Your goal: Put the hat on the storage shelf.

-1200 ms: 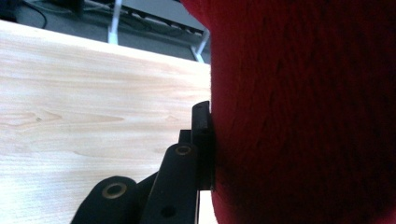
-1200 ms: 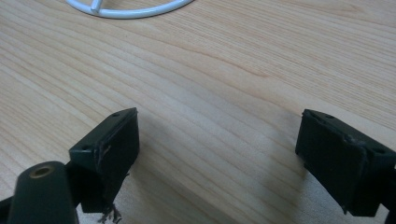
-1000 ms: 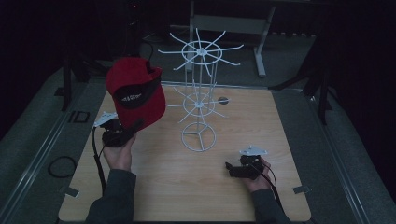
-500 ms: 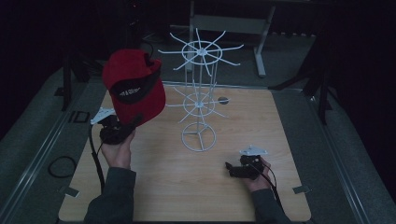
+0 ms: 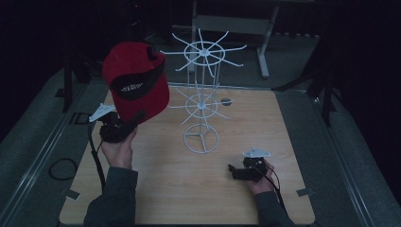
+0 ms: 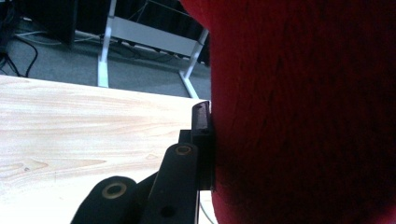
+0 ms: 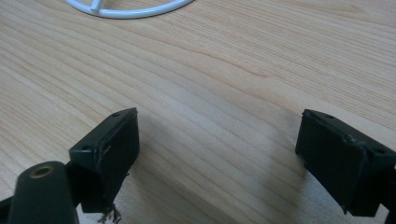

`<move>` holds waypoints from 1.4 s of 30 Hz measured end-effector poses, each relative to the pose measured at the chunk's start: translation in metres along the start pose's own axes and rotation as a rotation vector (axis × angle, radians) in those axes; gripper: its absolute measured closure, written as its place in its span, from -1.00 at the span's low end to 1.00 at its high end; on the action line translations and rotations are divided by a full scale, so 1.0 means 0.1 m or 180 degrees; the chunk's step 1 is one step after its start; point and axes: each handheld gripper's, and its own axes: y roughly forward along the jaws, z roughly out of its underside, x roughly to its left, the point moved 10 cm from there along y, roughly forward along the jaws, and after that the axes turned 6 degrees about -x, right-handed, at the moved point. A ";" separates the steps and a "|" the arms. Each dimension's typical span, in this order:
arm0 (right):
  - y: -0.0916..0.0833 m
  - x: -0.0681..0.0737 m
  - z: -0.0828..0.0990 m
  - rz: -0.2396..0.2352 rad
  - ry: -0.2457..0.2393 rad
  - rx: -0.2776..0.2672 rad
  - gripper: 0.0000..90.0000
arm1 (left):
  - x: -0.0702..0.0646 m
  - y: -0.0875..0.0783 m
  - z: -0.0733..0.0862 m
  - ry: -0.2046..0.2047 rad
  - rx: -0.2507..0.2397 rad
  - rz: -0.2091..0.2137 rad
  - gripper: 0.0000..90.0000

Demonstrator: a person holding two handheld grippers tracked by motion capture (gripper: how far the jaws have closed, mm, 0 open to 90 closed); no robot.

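Note:
A red cap (image 5: 135, 82) with a black brim is held up above the table's left side, tilted, by my left gripper (image 5: 128, 124), which is shut on its lower edge. In the left gripper view the red cap (image 6: 299, 112) covers the right half, and one black finger (image 6: 204, 135) presses against the fabric. A white wire rack (image 5: 203, 94) with spoked tiers stands mid-table, to the right of the cap. My right gripper (image 5: 232, 170) rests low near the front right, open, with bare wood between its fingers (image 7: 112, 144).
The wooden table (image 5: 265, 137) has a small dark hole (image 5: 226, 101) behind the rack. The rack's ring base (image 7: 126, 8) lies just ahead of my right gripper. A desk frame (image 6: 149, 42) stands beyond the table's far edge. A cable (image 5: 59, 168) loops at the left.
My left hand has lifted the cap a little higher. The right hand and the rack have stayed put.

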 end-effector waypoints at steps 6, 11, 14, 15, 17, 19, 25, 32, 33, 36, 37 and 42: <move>0.00 0.00 0.00 0.0001 0.0000 0.0000 -0.70 | -0.06 -0.04 -0.08 -0.0021 -0.0053 0.0058 0.87; 0.00 0.00 0.00 0.0001 0.0000 0.0000 -0.70 | -0.10 -0.07 -0.15 -0.0013 -0.0062 0.0078 0.87; 0.00 0.00 0.00 0.0000 0.0001 0.0000 -0.70 | -0.12 -0.09 -0.20 -0.0010 -0.0080 0.0086 0.87; 0.00 0.00 0.00 0.0000 0.0001 0.0000 -0.70 | -0.13 -0.09 -0.21 -0.0009 -0.0090 0.0088 0.87; 0.00 0.00 0.00 0.0000 0.0000 0.0000 -0.70 | -0.15 -0.11 -0.24 -0.0010 -0.0098 0.0102 0.87; 0.00 0.00 0.00 -0.0001 0.0000 0.0000 -0.70 | -0.17 -0.12 -0.27 -0.0037 -0.0112 0.0126 0.87; 0.00 0.00 0.00 0.0000 0.0000 0.0000 -0.70 | -0.27 -0.20 -0.36 0.0016 -0.0202 0.0174 0.87; 0.00 0.00 0.00 -0.0003 -0.0002 0.0000 -0.70 | -0.34 -0.25 -0.40 0.0032 -0.0246 0.0222 0.87; 0.00 0.00 0.00 -0.0003 -0.0001 0.0000 -0.70 | -0.35 -0.26 -0.40 0.0036 -0.0253 0.0230 0.87; 0.00 0.00 0.00 -0.0004 0.0002 0.0004 -0.70 | -0.37 -0.27 -0.41 0.0050 -0.0265 0.0244 0.87; 0.00 0.00 0.00 -0.0004 0.0003 0.0004 -0.70 | -0.38 -0.27 -0.41 0.0055 -0.0272 0.0243 0.87; 0.00 0.00 0.00 -0.0007 0.0001 0.0005 -0.70 | -0.39 -0.29 -0.43 0.0080 -0.0312 0.0238 0.87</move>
